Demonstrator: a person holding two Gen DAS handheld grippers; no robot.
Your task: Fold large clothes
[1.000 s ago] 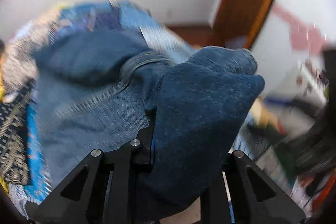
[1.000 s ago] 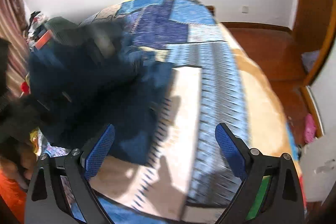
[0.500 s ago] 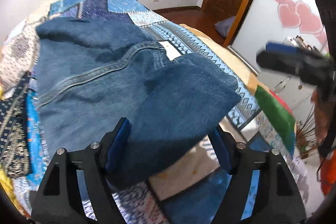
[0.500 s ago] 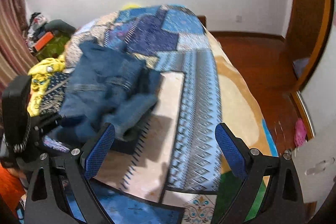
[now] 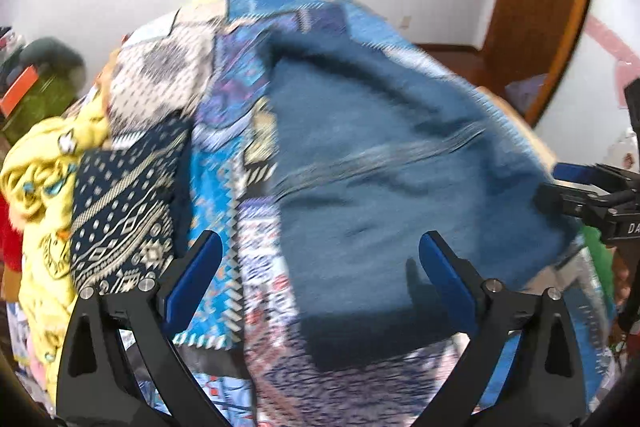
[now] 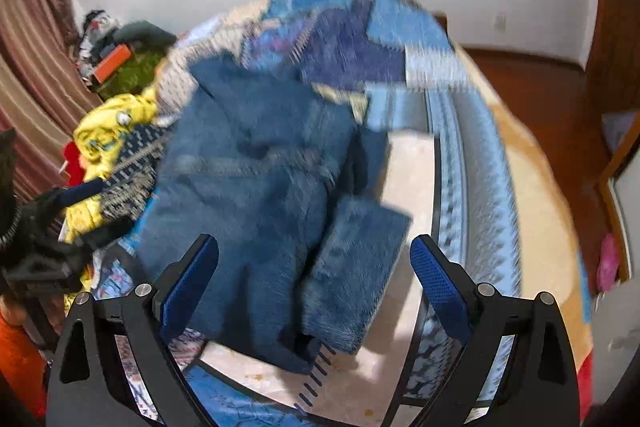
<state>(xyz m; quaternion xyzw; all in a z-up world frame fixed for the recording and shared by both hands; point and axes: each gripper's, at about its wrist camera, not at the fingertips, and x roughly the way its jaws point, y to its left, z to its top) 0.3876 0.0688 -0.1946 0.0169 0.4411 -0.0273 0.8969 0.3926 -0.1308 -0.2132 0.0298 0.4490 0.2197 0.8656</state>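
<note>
On the patchwork bedspread (image 6: 472, 147) the blue jeans (image 6: 256, 195) lie loosely folded; the left gripper (image 5: 320, 275), its jaws just opened wide, holds nothing, and the right gripper (image 6: 314, 275) gapes empty too. The folded-over leg may slip open if snagged; yellow clothes (image 5: 44, 163) and a patterned cloth (image 5: 120, 203) crowd the left edge.
</note>
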